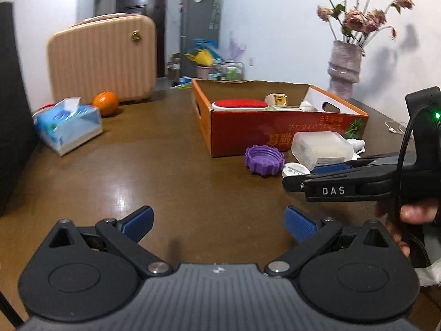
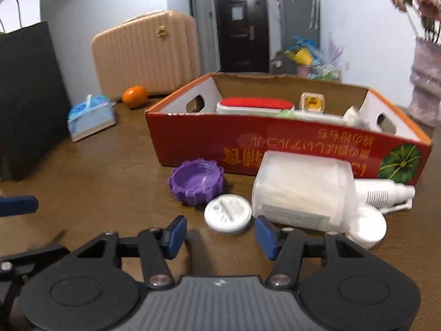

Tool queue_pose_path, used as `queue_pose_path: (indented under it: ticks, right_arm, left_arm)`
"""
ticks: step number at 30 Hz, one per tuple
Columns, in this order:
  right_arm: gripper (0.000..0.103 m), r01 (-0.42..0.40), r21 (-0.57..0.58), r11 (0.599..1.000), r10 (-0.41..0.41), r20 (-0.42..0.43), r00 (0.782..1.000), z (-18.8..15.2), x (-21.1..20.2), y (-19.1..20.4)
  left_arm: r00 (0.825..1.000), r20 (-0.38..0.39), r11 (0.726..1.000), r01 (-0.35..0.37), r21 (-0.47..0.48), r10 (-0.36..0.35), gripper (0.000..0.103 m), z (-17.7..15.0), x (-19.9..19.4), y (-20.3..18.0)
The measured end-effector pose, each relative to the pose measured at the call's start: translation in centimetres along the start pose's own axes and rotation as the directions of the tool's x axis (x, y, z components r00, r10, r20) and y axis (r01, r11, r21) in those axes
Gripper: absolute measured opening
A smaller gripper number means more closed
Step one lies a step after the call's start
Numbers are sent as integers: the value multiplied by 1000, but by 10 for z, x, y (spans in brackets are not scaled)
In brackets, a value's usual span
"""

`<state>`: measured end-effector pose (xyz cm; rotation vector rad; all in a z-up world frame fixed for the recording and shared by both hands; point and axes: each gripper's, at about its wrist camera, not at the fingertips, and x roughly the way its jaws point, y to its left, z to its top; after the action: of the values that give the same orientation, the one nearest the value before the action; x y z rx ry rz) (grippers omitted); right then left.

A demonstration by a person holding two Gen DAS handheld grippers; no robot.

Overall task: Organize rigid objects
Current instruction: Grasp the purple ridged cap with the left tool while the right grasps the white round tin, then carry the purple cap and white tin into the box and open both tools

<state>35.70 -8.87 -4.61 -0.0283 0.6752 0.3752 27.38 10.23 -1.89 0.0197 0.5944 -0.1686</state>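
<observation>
Brown bench [image 2: 110,165]: your right tongs [image 2: 219,234], open and empty, approach the white lid [image 2: 227,216] before the box [image 2: 275,149]; left tongs [image 1: 219,220] open, idle.

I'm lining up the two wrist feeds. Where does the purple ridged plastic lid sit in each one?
Left wrist view: the purple ridged plastic lid lies right of centre on the brown wooden table, open side up, just in front of the red cardboard box.
Right wrist view: the lid lies near centre, left of the small round white cap.
Shared landmark: the red box's near wall with upside-down yellow lettering.
</observation>
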Motion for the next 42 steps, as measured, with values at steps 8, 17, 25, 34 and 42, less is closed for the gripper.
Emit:
queue_pose_path:
  ticks: [8, 17, 25, 34, 42]
  right_arm:
    - [37, 41, 1, 999, -41, 20, 999, -2, 6, 6]
    - [37, 6, -37, 999, -5, 11, 1000, -37, -46, -28]
    - [40, 54, -13, 998, -54, 35, 998, -48, -66, -65]
    - [39, -29, 12, 999, 29, 59, 998, -51, -75, -68]
    - [39, -46, 31, 998, 41, 146, 988, -59, -118, -71]
  left_arm:
    - [991, -35, 989, 131, 74, -129, 103, 28, 42, 0]
    - [991, -44, 990, 127, 56, -124, 88, 51, 99, -34]
    - [994, -88, 996, 73, 42, -70, 53, 50, 122, -49]
    - [999, -29, 1000, -14, -3, 14, 53, 39, 48, -65]
    - [999, -25, 999, 25, -35, -25, 53, 18, -6, -95]
